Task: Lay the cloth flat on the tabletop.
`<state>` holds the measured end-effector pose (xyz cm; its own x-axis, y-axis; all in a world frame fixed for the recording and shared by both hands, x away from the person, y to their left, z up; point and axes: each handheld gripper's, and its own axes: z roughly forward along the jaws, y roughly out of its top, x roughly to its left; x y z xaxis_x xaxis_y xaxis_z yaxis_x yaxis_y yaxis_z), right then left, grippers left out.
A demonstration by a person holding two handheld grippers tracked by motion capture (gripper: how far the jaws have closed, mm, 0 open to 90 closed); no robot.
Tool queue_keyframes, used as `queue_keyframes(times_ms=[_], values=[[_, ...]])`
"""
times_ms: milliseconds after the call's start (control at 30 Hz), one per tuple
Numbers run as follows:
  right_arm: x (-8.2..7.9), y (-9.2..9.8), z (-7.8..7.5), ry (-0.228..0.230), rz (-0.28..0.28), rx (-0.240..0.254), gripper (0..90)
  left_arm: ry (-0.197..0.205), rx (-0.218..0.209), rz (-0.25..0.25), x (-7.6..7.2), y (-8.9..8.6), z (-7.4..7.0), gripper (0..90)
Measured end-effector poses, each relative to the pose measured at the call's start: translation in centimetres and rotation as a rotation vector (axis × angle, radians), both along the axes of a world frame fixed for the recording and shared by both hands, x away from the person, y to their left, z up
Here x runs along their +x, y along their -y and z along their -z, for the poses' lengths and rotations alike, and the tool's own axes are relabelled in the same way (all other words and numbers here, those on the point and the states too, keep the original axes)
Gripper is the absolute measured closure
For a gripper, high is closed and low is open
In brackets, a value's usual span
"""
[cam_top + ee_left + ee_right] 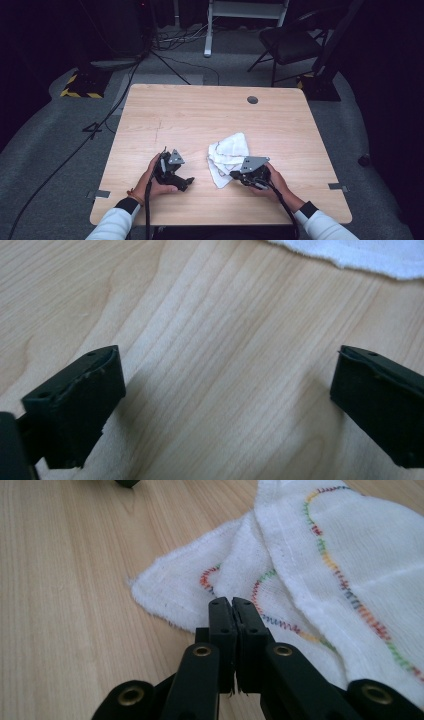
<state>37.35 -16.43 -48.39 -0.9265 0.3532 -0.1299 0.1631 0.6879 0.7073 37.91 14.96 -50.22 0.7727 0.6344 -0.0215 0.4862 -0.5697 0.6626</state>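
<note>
Your right tool (232, 602) is at the near edge of the cloth (229, 152), which lies crumpled on the worktop (200, 115) right of centre. Its jaws are together; whether they pinch a layer of the hem cannot be told from the right gripper view, though the low, edge-on approach suits lifting one layer rather than the whole heap. Your left tool (186, 183) rests to the cloth's left, jaws apart over bare wood, placed to take a second edge.

A crumpled white stitched cloth (228, 156) lies on the light wooden table (200, 115), between the left gripper (186, 184) and the right gripper (233, 174).
</note>
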Motion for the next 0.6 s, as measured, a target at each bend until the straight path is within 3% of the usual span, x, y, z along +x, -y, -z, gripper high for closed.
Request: queue_keyframes(times_ms=[100,167,200,233,433,500,600], values=[[-0.1,0.9,-0.3,-0.007,0.013,0.005,88.3,-0.012,-0.022,0.001,0.3,0.6,-0.3,18.4],[-0.2,1.2,-0.4,-0.007,0.019,0.006,88.3,-0.043,-0.067,0.027,0.6,1.3,-0.6,19.7],[-0.3,1.5,-0.5,-0.008,0.026,0.007,88.4,-0.035,-0.068,0.030,0.6,1.8,-0.8,15.7],[-0.3,1.8,-0.6,-0.007,0.030,0.007,88.4,-0.002,-0.055,0.036,0.6,2.3,-1.0,15.7],[-0.5,3.7,-0.6,-0.011,0.063,0.005,88.4,0.072,-0.047,0.086,1.3,5.0,-2.3,20.9],[-0.5,4.6,-0.7,-0.005,0.080,-0.006,88.4,0.089,-0.083,0.092,2.1,5.6,-3.1,21.9],[-0.4,5.4,-0.8,-0.004,0.101,-0.003,88.4,0.097,-0.105,0.094,2.9,6.2,-3.4,23.1]])
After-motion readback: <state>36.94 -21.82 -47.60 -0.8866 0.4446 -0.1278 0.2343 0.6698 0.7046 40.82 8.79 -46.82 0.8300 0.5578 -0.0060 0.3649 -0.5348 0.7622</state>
